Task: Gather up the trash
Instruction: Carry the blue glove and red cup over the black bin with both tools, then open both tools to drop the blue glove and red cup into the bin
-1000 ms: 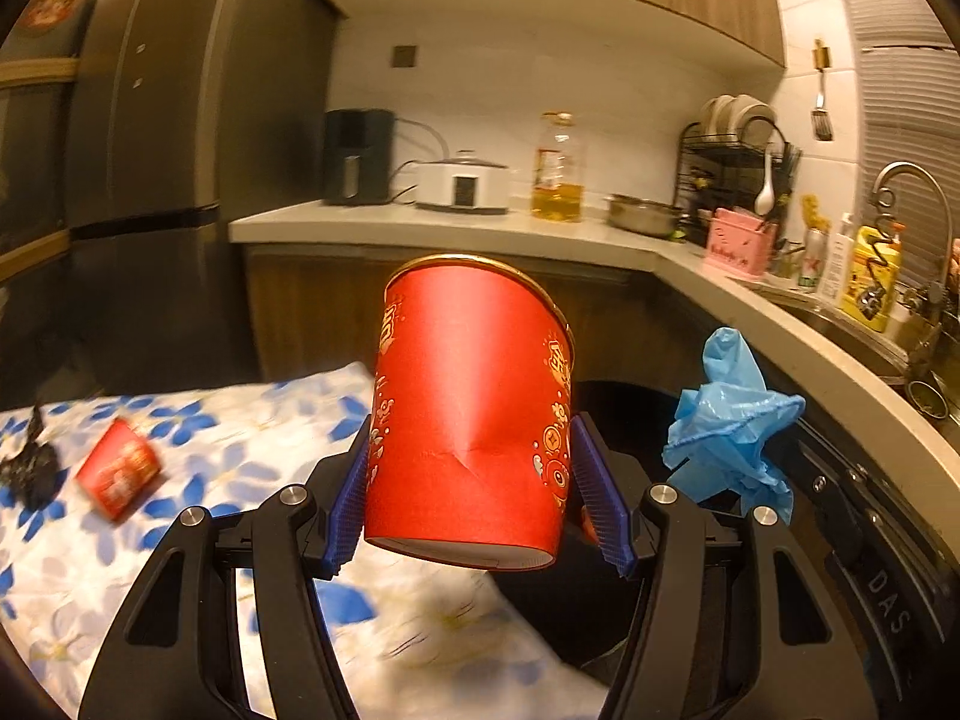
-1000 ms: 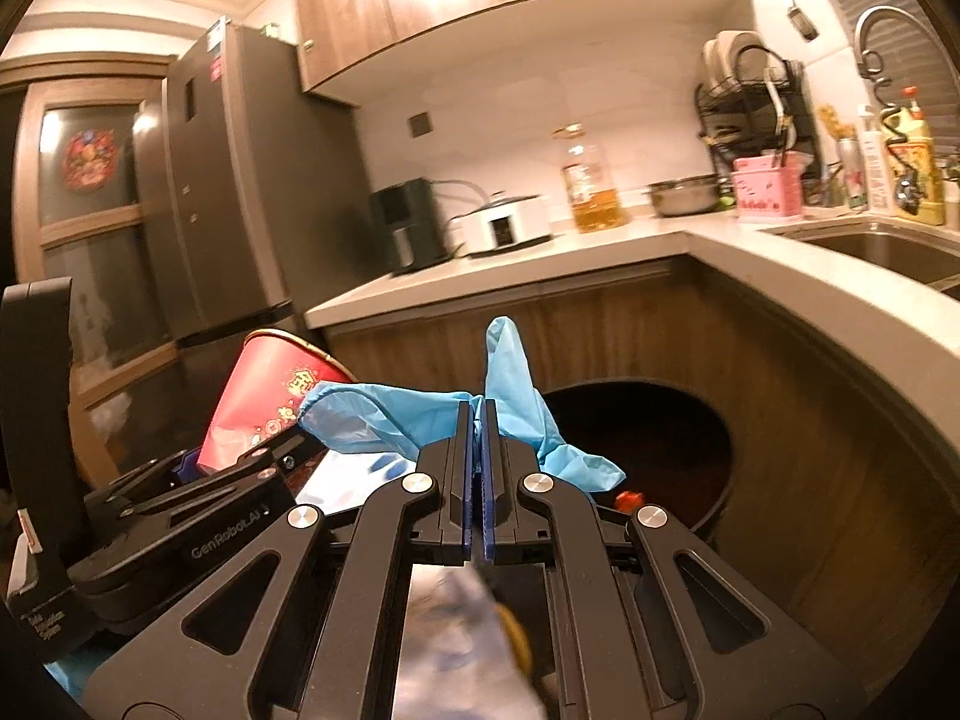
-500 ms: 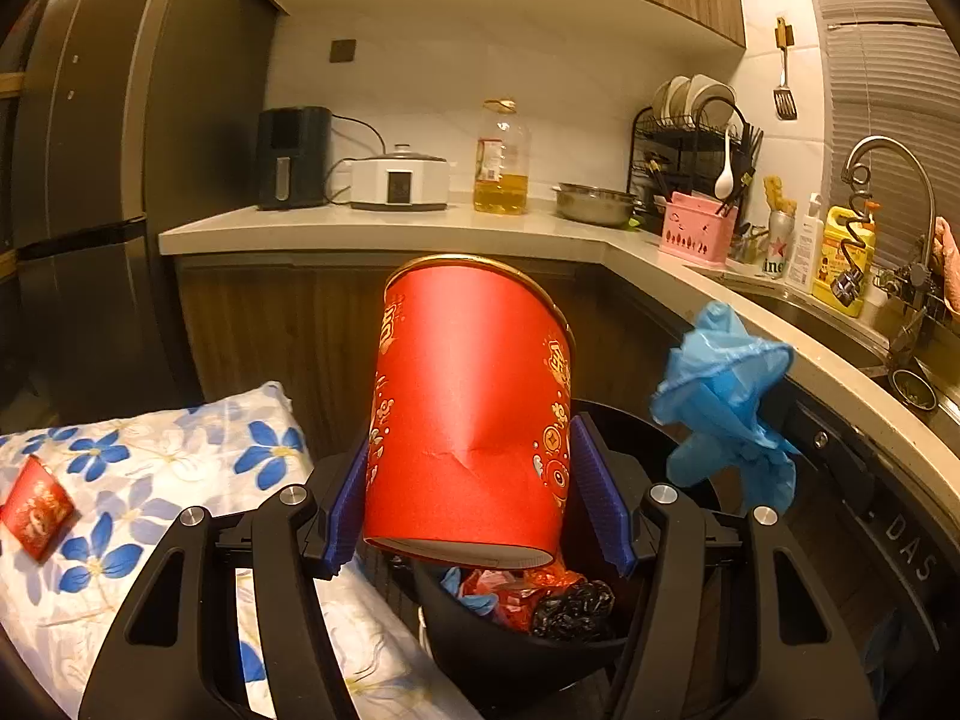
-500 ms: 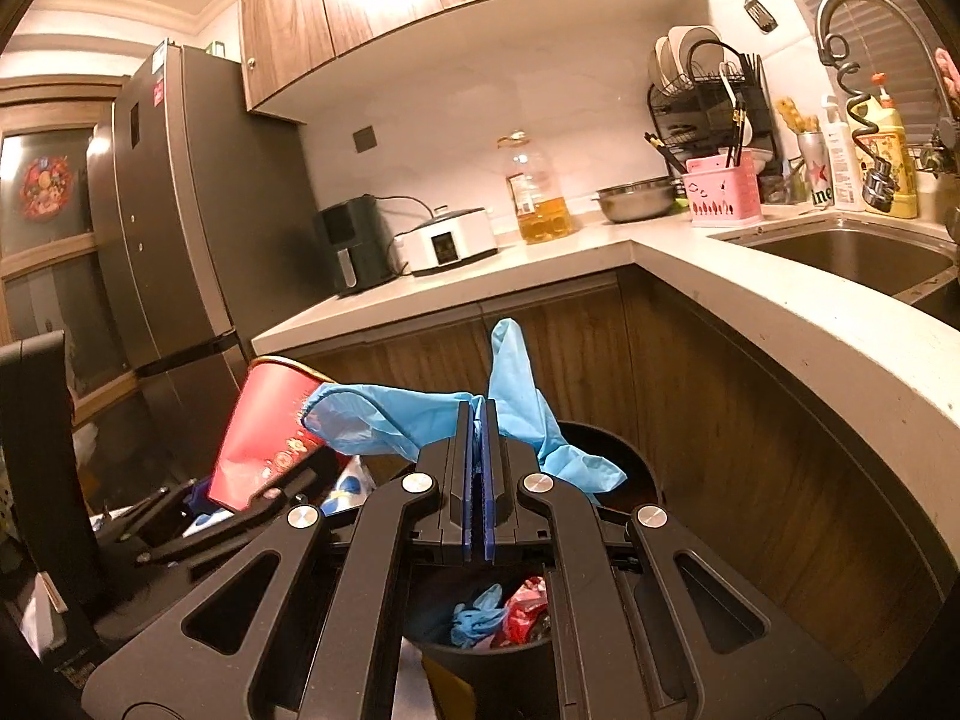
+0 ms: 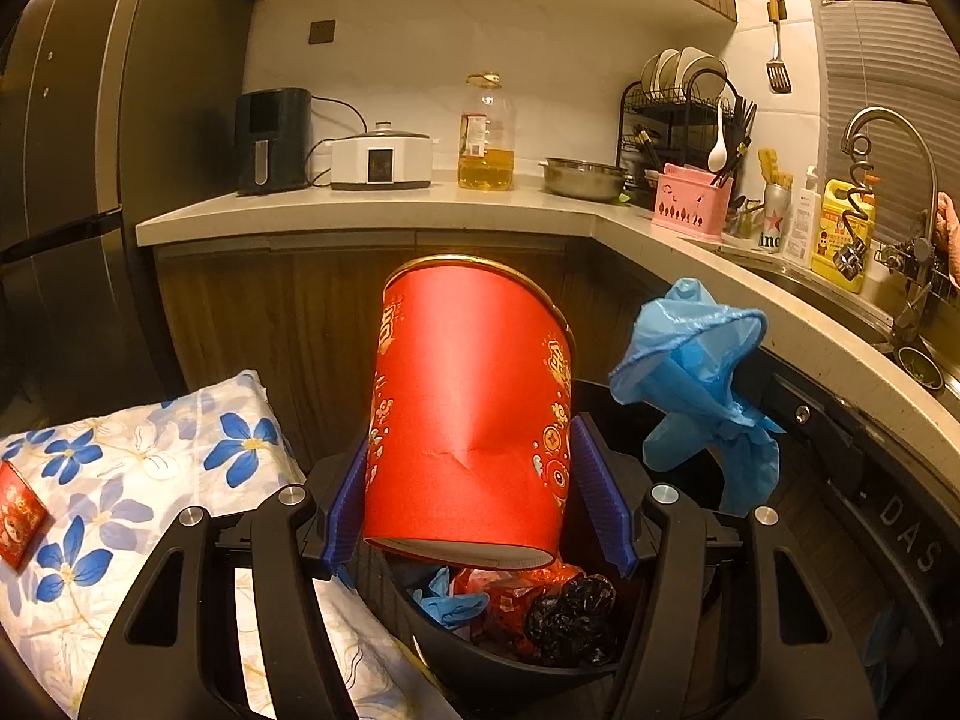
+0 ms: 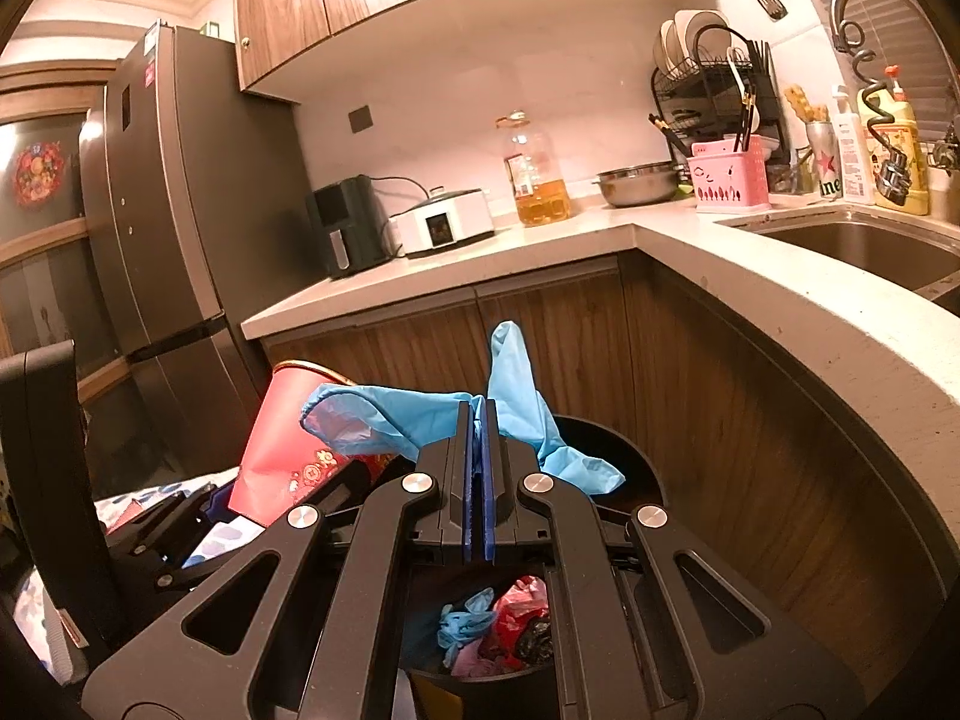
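While your left hand-held gripper (image 5: 474, 498) clamps the red paper cup (image 5: 468, 414) and your right hand-held gripper (image 6: 478, 468) pinches the crumpled blue glove (image 6: 510, 414) above the part-filled black bin (image 5: 510, 654), both await dropping; one red packet (image 5: 18, 519) remains on the floral bedding (image 5: 150, 480).

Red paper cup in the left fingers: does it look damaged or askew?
Yes. The red paper cup has a dented crease low on its side wall, between the blue pads, and it leans to the right above the trash bin.

Creased red paper cup (image 5: 468, 432), thin blue plastic glove (image 5: 696, 372), wood-grain cabinet doors (image 6: 552, 330)
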